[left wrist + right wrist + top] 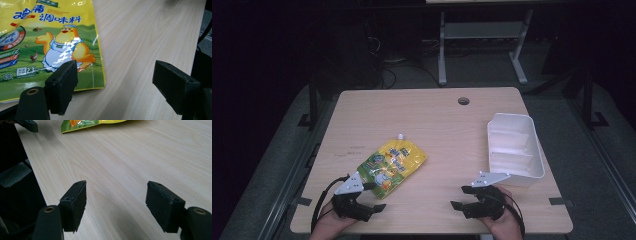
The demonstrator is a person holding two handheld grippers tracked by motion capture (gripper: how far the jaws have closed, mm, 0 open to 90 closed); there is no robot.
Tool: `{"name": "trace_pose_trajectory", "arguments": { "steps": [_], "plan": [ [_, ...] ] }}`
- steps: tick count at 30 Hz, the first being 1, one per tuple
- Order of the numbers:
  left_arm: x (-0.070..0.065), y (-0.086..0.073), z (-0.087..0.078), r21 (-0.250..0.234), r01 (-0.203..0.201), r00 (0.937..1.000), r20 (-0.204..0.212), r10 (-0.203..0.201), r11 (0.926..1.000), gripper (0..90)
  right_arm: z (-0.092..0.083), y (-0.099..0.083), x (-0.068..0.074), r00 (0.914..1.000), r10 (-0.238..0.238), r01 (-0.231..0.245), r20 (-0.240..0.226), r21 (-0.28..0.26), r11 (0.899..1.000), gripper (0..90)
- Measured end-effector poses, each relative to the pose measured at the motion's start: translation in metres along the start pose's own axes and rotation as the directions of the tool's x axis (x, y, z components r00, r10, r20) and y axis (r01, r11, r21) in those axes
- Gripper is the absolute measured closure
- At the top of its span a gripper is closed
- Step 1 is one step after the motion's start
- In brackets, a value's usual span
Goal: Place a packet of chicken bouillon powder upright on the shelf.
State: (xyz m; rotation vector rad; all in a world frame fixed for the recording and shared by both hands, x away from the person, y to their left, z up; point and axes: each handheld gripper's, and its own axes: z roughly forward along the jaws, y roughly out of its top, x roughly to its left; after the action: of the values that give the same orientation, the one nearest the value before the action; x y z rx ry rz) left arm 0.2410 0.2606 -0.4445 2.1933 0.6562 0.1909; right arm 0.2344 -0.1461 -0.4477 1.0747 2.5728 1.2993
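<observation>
Yellow pouch with a chicken printed on it lies flat on the pale wood table, just ahead of the left claw. That claw sits near the table's front edge with its jaws spread wide and nothing between them; in the left gripper view one pad stands before the pouch's lower corner, though whether it touches the foil I cannot tell, and the other pad stands over bare wood beside the pouch. The small white cap of the pouch points away from the claw, toward the far side of the table.

The right claw is also released, jaws wide apart over bare wood, with nothing in them. The pouch is well off from it, across the table toward the left claw; its edge shows far ahead in the right gripper view. A white bin stands just beyond the right claw, close to the table's right edge.
</observation>
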Motion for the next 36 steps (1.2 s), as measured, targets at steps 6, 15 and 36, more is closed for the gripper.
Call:
{"name": "trace_pose_trajectory", "arguments": {
  "steps": [6,15,36],
  "plan": [
    [0.002,0.0,-0.001,0.009,0.001,0.9999,-0.017,-0.001,1.0,21.6,-0.001,0.0,0.0,1.0,-0.005,0.005,0.001,-0.007,1.0,32.1],
    [0.009,-0.002,-0.003,0.0,0.032,0.9991,-0.028,-0.032,0.9995,22.5,0.001,0.0,0.001,0.9999,-0.014,0.014,0.007,-0.011,1.0,31.6],
    [0.034,-0.002,-0.008,0.003,0.085,0.9924,-0.089,-0.085,0.9964,31.4,0.009,0.007,0.005,0.9999,-0.012,0.012,-0.001,-0.009,1.0,31.5]
  ]
}}
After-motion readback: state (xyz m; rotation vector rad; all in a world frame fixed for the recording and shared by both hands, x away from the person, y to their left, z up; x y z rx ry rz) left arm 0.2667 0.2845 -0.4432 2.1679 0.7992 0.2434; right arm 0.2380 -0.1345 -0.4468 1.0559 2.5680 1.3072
